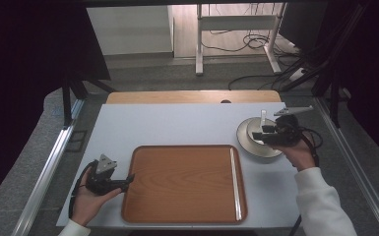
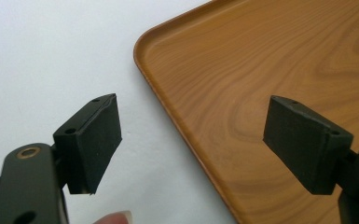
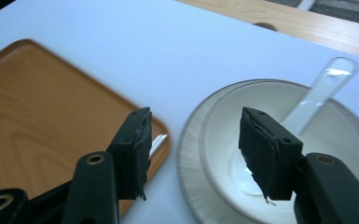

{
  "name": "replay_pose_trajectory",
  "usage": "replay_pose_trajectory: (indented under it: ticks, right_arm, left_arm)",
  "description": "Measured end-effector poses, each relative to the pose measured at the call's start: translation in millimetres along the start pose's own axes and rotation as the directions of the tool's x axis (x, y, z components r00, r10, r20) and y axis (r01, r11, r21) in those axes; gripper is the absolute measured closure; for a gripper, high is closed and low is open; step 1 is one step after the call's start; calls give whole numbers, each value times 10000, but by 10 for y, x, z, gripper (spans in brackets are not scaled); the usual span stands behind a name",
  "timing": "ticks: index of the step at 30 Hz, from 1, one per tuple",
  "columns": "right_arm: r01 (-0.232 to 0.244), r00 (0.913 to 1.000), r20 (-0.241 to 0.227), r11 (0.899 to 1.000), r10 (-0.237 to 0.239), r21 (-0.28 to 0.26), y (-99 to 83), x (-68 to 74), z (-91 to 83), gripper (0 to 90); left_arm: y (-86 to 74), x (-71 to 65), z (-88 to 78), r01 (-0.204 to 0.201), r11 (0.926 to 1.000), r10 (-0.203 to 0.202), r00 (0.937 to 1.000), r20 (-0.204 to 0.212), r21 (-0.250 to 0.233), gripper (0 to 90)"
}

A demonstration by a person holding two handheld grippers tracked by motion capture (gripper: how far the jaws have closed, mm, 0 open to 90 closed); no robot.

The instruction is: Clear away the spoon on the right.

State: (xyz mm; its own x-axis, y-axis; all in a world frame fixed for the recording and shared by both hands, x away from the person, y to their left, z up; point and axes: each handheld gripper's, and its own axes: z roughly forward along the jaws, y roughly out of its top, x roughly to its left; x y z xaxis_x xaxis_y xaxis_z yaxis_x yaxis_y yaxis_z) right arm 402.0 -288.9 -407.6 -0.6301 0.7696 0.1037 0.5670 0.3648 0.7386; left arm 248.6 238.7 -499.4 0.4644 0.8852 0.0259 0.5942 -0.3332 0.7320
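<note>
The right hand-held gripper (image 3: 193, 149) was held with jaws apart, nothing between them, just above the white bowl (image 3: 335, 140). A clear spoon (image 3: 317, 95) was contained in that bowl, right of the wooden tray (image 1: 184, 182).

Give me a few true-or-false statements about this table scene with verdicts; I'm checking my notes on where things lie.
1. A clear spoon lies in the white bowl. True.
2. The bowl stands on the wooden tray. False: it stands on the white table, to the right of the tray and apart from it.
3. The right claw is open above the bowl's near rim and grips nothing. True.
4. The left claw is clamped on the tray's edge. False: it is open, one jaw over the table and one over the tray, pressing on nothing.
5. A slim silvery utensil lies along the tray's right side. True.
6. A cup stands in the middle of the tray. False: the middle is bare wood.
</note>
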Motion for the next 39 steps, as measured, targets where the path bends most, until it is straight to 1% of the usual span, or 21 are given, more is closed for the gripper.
replay_pose_trajectory:
  ticks: [3,6,8,10,16,19,24,26,28,32,36,37,39]
  right_arm:
    - [-395,9990,-230,9992,394,-4,46,-143,31,435]
    - [-612,9981,-73,9981,612,34,84,-252,66,432]
    - [-729,9973,19,9973,729,51,104,-320,90,432]
    - [-783,9968,166,9969,782,75,125,-377,108,432]
    - [-1179,9922,398,9930,1183,-109,201,-567,182,433]
    - [-1286,9903,528,9917,1285,-15,227,-628,227,434]
    - [-1555,9862,583,9878,1550,42,247,-729,329,437]
    - [-1670,9840,642,9859,1662,71,245,-764,374,438]
    - [-1887,9798,693,9820,1875,105,228,-820,430,441]
    - [-2071,9752,818,9783,2058,79,213,-914,496,460]
    - [-2204,9729,705,9754,2203,-71,243,-974,529,488]
    - [-2223,9730,620,9749,2224,-73,254,-983,539,494]
    - [-2215,9729,678,9751,2209,22,273,-990,566,508]
  left_arm:
    - [-3,-1,11,35,10000,-35,10000,-9,-3,188]
    - [-4,0,13,1,10000,-1,10000,18,56,188]
    - [-6,0,18,54,10000,-54,10000,25,25,188]
    - [-6,2,18,61,10000,-61,10000,16,25,188]
    - [-9,6,18,50,10000,-51,10000,27,69,188]
    - [-11,12,22,48,9999,-48,10000,41,89,188]
    - [-19,21,26,68,9999,-68,10000,52,111,188]
    - [-19,24,27,69,9999,-69,10000,56,114,188]
    - [-20,26,25,56,9999,-57,10000,46,108,188]
    - [-22,36,31,110,9999,-111,9999,41,111,188]
    - [-25,47,34,93,9998,-94,9999,35,154,188]
    - [-25,48,32,85,9999,-86,10000,33,149,188]
    - [-25,49,30,81,9999,-82,10000,29,142,188]
